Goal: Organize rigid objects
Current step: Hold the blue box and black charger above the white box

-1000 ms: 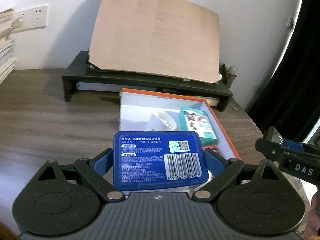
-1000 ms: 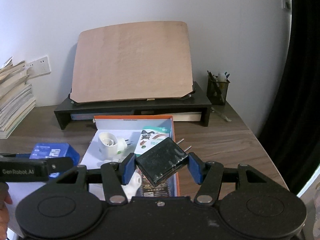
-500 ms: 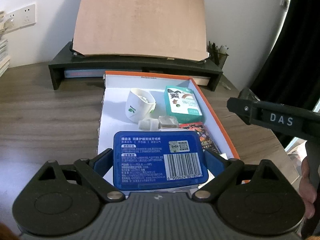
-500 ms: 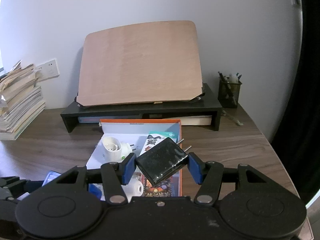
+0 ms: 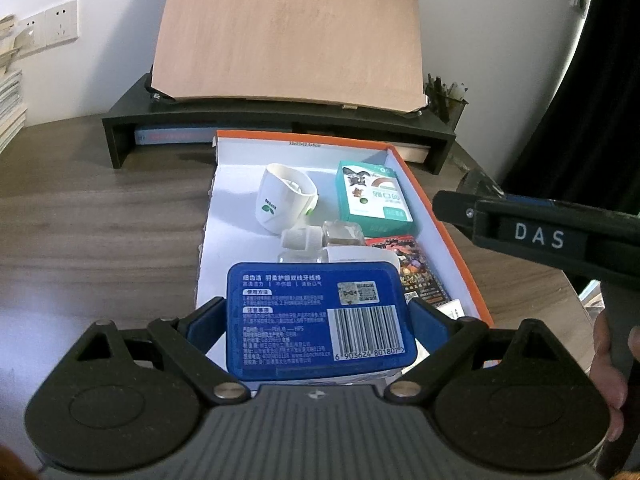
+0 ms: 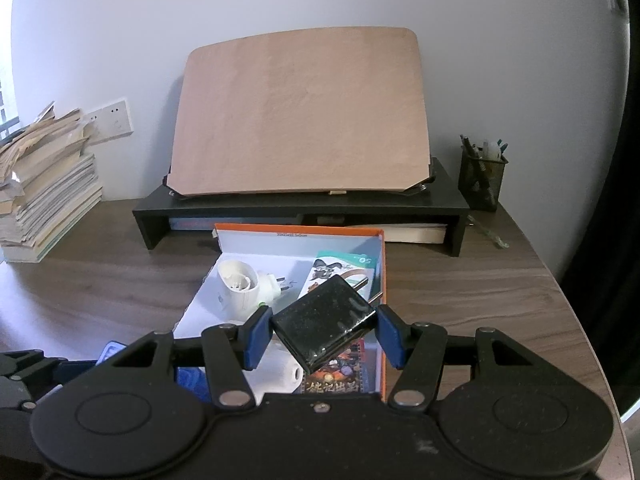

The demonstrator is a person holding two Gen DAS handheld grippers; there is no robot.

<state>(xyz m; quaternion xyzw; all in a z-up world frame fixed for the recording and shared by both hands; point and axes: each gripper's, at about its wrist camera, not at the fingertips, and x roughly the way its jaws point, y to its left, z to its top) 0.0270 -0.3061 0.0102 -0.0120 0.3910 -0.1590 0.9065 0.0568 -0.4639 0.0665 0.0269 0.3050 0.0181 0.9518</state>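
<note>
You've carried both grippers forward over the orange-rimmed box [image 5: 448, 236]. Your left gripper [image 5: 316, 320] clamps a glossy blue rectangular case [image 5: 320, 320] above its near end. Your right gripper [image 6: 322, 334] grips a speckled black slab-shaped plug adapter [image 6: 324, 326], tilted, metal prongs pointing away.

The desk [image 6: 460, 292] is matt, grained wood. The box [image 5: 440, 232] looks like cardboard, white inside with an orange rim. The blue case [image 5: 320, 320] is smooth plastic with a printed label. The black charger [image 6: 326, 326] is glossy, dusty plastic with metal prongs. The board [image 6: 300, 120] leaning at the desk's back edge is pale matt wood.
</note>
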